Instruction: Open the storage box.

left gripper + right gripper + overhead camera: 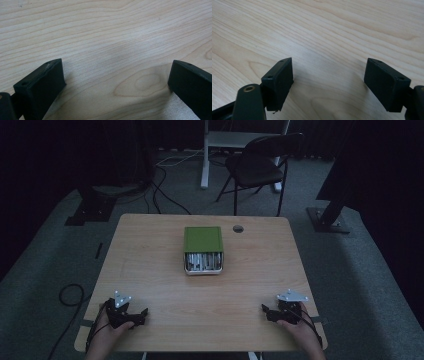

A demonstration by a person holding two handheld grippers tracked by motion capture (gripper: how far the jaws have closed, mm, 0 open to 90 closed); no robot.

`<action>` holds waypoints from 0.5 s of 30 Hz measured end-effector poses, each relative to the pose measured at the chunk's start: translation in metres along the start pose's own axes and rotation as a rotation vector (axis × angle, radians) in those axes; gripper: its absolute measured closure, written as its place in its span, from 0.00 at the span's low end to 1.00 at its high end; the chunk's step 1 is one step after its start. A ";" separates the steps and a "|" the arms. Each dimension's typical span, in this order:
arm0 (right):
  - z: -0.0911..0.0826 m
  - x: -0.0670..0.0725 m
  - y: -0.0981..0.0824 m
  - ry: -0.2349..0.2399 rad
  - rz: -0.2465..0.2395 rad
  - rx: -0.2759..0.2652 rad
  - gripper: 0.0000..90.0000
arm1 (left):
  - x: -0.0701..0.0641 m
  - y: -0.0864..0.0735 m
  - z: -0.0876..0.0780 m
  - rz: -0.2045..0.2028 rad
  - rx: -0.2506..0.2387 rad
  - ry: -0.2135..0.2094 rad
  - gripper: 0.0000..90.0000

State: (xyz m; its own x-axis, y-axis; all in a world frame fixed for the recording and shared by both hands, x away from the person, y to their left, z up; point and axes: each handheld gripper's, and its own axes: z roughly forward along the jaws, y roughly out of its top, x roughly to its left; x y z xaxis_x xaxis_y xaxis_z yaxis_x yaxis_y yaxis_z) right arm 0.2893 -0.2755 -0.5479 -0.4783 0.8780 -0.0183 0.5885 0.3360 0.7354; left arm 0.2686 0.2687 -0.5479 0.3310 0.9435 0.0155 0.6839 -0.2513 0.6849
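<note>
A metal box (203,262) with a green lid (202,239) slid partly back sits in the middle of the wooden table (150,250); several silvery pieces show in its uncovered near end. My left gripper (140,315) rests near the table's front left corner, held by a hand, jaws pointing right. In the left gripper view its jaws (116,80) stand wide apart over bare wood. My right gripper (267,311) rests near the front right corner, jaws pointing left. They (328,82) stand apart with nothing between them.
A round cable hole (238,228) lies in the table's far edge, right of the box. Behind the table stand a dark folding chair (257,165) and a white desk leg (205,160). Cables (70,295) run on the grey carpet at left.
</note>
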 end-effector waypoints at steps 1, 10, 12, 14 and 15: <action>0.001 0.001 0.002 -0.006 -0.007 -0.007 0.25 | 0.000 0.000 0.000 0.000 0.000 0.000 0.01; 0.010 0.019 0.016 -0.006 -0.094 -0.015 0.25 | 0.000 0.000 0.000 0.000 0.000 0.000 0.01; 0.013 0.024 0.020 -0.012 -0.110 -0.024 0.25 | 0.000 0.000 0.000 0.000 0.000 0.000 0.01; 0.017 0.030 0.025 -0.006 -0.126 -0.030 0.24 | 0.000 0.000 0.000 0.000 0.000 0.000 0.01; 0.018 0.032 0.026 -0.005 -0.134 -0.030 0.24 | 0.000 0.000 0.000 0.000 0.000 0.000 0.01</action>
State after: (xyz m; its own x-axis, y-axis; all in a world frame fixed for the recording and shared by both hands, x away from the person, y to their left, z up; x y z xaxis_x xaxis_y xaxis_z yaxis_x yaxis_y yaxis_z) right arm 0.3015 -0.2321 -0.5416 -0.5480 0.8278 -0.1206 0.5003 0.4399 0.7458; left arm 0.2686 0.2687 -0.5479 0.3311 0.9435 0.0155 0.6839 -0.2513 0.6849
